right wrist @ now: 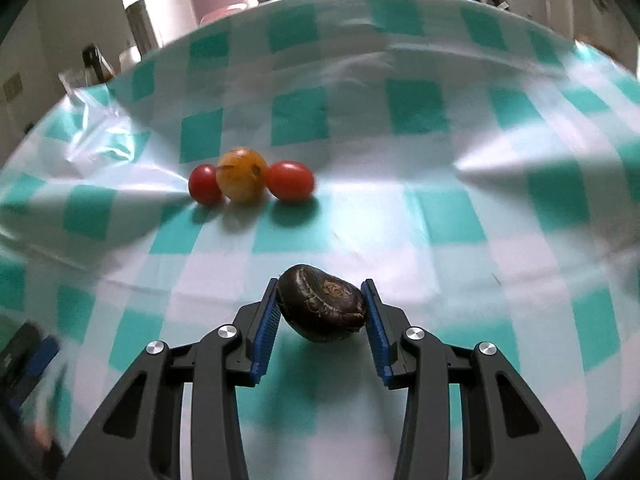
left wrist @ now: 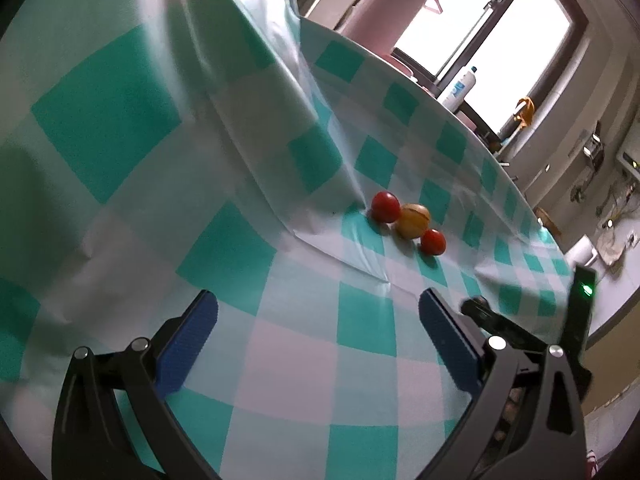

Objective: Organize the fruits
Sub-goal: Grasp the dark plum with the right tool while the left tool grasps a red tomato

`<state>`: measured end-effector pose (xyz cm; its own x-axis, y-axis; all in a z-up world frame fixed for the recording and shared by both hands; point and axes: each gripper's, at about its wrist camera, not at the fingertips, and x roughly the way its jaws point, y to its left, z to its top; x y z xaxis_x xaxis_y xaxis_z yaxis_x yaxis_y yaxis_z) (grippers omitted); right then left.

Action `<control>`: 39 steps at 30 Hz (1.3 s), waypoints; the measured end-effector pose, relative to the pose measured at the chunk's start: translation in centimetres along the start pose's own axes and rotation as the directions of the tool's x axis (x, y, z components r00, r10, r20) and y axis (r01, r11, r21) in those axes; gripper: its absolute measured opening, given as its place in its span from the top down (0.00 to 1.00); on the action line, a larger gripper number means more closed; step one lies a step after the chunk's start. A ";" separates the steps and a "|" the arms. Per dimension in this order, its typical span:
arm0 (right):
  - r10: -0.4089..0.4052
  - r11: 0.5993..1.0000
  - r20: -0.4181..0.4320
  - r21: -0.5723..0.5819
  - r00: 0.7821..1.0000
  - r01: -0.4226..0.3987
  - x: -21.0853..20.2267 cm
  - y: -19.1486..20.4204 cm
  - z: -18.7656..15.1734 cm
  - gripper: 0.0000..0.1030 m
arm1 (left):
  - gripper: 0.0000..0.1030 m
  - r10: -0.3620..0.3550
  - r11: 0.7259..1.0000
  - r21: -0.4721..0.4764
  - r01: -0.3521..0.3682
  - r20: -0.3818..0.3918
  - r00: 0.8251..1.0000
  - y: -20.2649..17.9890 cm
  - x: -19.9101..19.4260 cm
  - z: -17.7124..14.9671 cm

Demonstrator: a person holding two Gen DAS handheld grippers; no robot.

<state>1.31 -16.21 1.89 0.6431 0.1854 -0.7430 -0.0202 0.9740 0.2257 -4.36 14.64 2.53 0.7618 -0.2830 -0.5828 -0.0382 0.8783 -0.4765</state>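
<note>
Left-wrist view, left to right. My left tongs hang over the checked cloth, jaws wide apart, nothing between the blue pads. Ahead, beside a raised fold of cloth, lie three fruits in a touching row: a red tomato, a yellow fruit, and a second tomato. A pink flask and a white bottle stand at the far edge, by the window.

Right-wrist view, left to right. The same row shows from the other side: small tomato, yellow fruit, larger tomato, each touching its neighbour. Nearer me, my right tongs are closed on a dark fruit; both pads press its flanks, and its shadow on the cloth below suggests it sits at or just above the surface. It lies well short of the row.

Step in hand, by my reading: the dark fruit is gripped and awaits transfer to the group. The next move calls for carrying it forward and setting it down beside an end tomato without nudging the round fruits, which would likely roll, then opening only once it rests.
</note>
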 end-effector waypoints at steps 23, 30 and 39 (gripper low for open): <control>0.232 0.948 0.180 0.179 0.956 -0.263 -6.3 -5.3 -3.7 0.60 | 0.08 0.214 0.942 0.284 -0.179 -0.094 0.972 -17.9 16.2 1.5; 0.258 0.938 0.200 0.181 0.945 -0.295 -6.7 -5.8 -3.9 0.60 | 0.30 0.387 0.904 0.244 -0.352 -0.111 0.916 -19.5 20.3 2.2; 0.245 0.943 0.185 0.182 0.952 -0.278 -6.5 -5.6 -3.7 0.60 | 0.62 0.168 0.971 0.189 -0.144 -0.116 0.979 -15.9 15.4 0.4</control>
<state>-5.58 -22.42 3.07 0.7489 0.3907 -0.5352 -0.0588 0.8436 0.5337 8.21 -3.53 1.41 0.6639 -0.1742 -0.7272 -0.0245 0.9669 -0.2540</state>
